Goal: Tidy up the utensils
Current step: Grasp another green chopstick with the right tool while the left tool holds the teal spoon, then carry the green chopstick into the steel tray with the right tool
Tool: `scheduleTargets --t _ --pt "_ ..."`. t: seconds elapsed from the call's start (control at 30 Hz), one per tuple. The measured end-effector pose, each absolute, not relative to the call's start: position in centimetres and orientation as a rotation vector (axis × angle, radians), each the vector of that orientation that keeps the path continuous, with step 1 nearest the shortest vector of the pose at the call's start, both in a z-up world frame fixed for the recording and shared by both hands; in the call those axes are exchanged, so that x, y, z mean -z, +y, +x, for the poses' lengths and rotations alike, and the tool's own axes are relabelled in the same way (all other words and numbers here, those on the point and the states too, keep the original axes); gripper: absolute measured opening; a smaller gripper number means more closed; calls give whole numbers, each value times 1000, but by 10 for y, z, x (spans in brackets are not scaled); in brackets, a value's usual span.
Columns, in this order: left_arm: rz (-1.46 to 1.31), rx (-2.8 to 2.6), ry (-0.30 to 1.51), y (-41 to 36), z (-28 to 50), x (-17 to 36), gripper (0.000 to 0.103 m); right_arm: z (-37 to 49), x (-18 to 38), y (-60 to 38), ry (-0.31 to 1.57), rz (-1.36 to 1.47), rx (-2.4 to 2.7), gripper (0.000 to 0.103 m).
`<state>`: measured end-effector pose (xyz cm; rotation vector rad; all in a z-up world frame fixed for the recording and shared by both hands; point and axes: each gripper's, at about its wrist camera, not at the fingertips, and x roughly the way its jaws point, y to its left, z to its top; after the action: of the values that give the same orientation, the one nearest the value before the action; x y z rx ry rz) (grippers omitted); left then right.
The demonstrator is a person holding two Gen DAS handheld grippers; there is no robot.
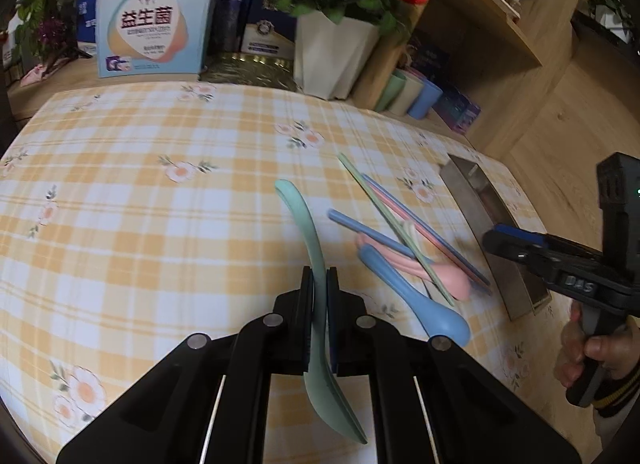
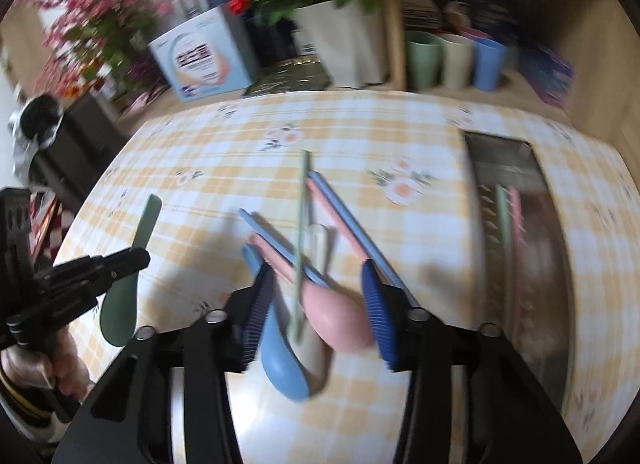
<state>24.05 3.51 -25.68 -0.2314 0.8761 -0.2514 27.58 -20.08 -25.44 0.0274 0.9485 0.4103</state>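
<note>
Green plastic marks the step in hand: the left gripper (image 1: 319, 284) has its jaws clamped on the handle of the green spoon (image 1: 310, 248), bowl hanging near the camera and handle tip pointing far across the checked tablecloth (image 1: 140, 184). The spoon looks lifted clear of the pile, so this is the carry stage for 1 utensil.

The right gripper (image 2: 316, 312) stands partly open above the remaining pile, its jaws to either side of the pink spoon (image 2: 340, 320) and blue spoon (image 2: 280, 356) but not seen pressing on either; the view is blurred. Pastel chopsticks (image 2: 304, 200) lie crossed over those spoons.

At the right sits the metal tray (image 2: 476, 168), already holding a green and a pink chopstick along its left side.

Next, I judge, the green spoon must travel right and be lowered into the tray, clear of the right gripper.
</note>
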Motion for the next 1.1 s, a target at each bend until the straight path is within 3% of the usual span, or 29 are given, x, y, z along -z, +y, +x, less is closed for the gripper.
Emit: scheduleTargets --t 0.47,0.83,0.97,1.1 --pt "-295 221 861 69 252 265 6 359 302 -150 1055 22 -397 22" --pt "-312 243 867 65 252 270 6 375 321 -146 1098 79 -355 17" --pt "-313 245 869 65 251 270 6 374 323 -151 1096 118 -339 7" --pt "-313 246 868 63 250 269 6 369 320 -152 1083 127 -346 6"
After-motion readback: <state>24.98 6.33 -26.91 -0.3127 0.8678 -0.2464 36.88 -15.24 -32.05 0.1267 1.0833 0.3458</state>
